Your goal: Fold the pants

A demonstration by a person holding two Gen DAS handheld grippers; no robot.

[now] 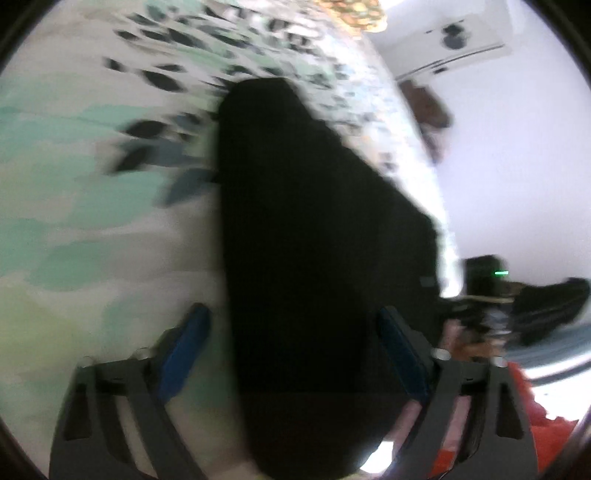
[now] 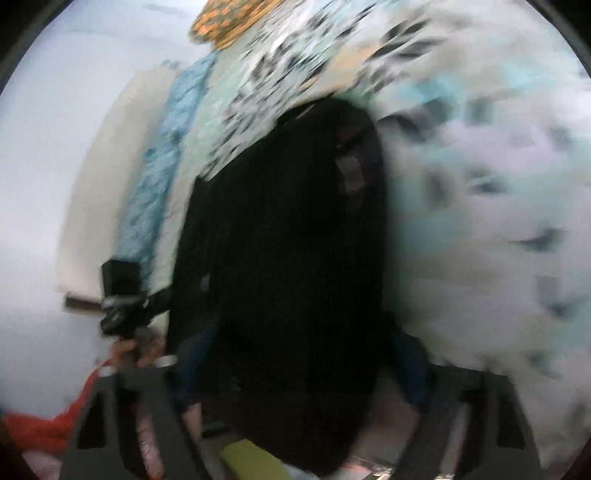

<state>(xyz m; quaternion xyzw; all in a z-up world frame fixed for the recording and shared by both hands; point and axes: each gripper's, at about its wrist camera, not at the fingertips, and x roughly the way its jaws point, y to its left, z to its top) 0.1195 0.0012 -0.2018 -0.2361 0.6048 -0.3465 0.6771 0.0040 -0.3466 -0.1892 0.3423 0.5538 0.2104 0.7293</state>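
Black pants (image 1: 303,240) are lying along a bed (image 1: 74,206) with a leaf-print cover, filling the middle of both blurred wrist views and sitting in the gap between the left gripper (image 1: 291,343) fingers. To the pants' left in the left wrist view, bare cover is offering open room. To their right, the bed edge is running close beside them, with the right gripper (image 1: 487,295) crowding that side. In the right wrist view, open cover is lying right of the pants, while an orange patterned cushion (image 2: 236,22) is sitting at the far end
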